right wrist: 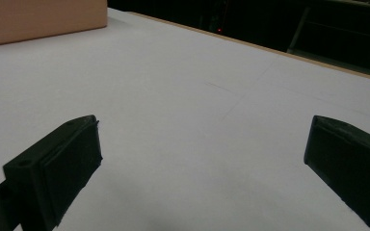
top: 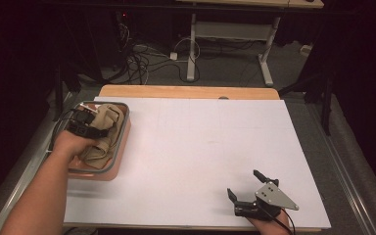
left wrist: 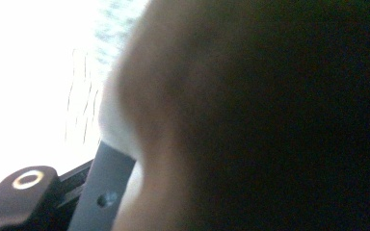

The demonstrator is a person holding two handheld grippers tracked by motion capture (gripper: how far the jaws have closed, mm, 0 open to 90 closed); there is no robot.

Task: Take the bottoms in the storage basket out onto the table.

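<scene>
Over at the basket [top: 122, 142]: left gripper [top: 90, 122] clamped on soft, light beige cloth [top: 105, 134]; likely floppy, best pinched at a fold; right gripper [top: 245, 188] wide, idle

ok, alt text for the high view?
The left gripper is shut on a beige cloth inside a peach bin at the table's left edge. The right gripper rests open on the white tabletop near the front right.

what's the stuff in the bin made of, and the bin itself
Beige cloth: looks like soft woven fabric, matte, since it folds and bunches. Bin: probably plastic, with smooth salmon-pink walls and a grey rim that has a slight sheen.
</scene>
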